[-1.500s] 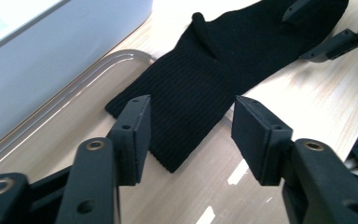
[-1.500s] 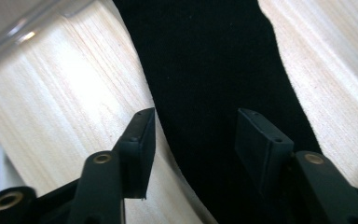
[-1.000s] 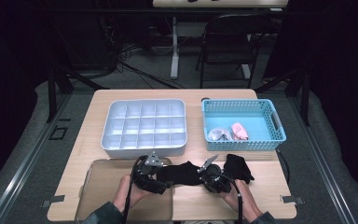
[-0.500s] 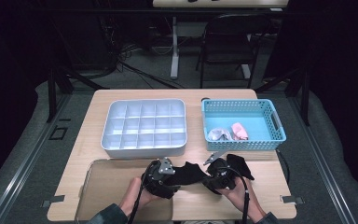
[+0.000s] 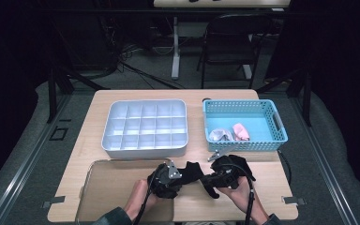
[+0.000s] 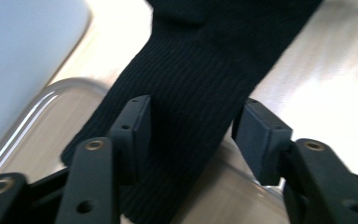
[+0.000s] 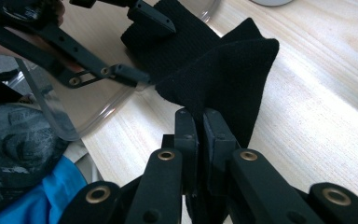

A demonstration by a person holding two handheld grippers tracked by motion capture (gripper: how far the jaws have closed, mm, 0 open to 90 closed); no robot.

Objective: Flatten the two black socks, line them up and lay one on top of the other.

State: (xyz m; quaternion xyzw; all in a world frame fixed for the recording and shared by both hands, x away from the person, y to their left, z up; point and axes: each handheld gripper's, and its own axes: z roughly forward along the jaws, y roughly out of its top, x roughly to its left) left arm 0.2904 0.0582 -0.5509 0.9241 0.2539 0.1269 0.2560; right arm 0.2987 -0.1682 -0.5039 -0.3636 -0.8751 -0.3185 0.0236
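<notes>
A black knitted sock [image 5: 192, 171] stretches between my two grippers over the table's near edge. My right gripper [image 7: 197, 114] is shut on one end of it, and the fabric [image 7: 223, 70] rises in a fold above the pinched pads. My left gripper [image 6: 191, 116] straddles the other end [image 6: 191, 70]. Its jaws have just been closing, with the sock between them; the pads [image 6: 137, 123] stand at the sock's edges and do not squeeze it. In the high view the left gripper [image 5: 166, 180] and right gripper [image 5: 222, 176] are close together, each in a hand.
A clear plastic tray [image 5: 103, 187] lies at the near left, partly under the sock's left end. Behind it stands a grey compartment tray [image 5: 145, 126]. At the back right a blue basket [image 5: 274, 124] holds a grey bundle [image 5: 219, 135] and a pink one [image 5: 240, 131].
My left gripper has moved right onto the sock's end and its jaws have narrowed around it. My right gripper has risen a little with the sock.
</notes>
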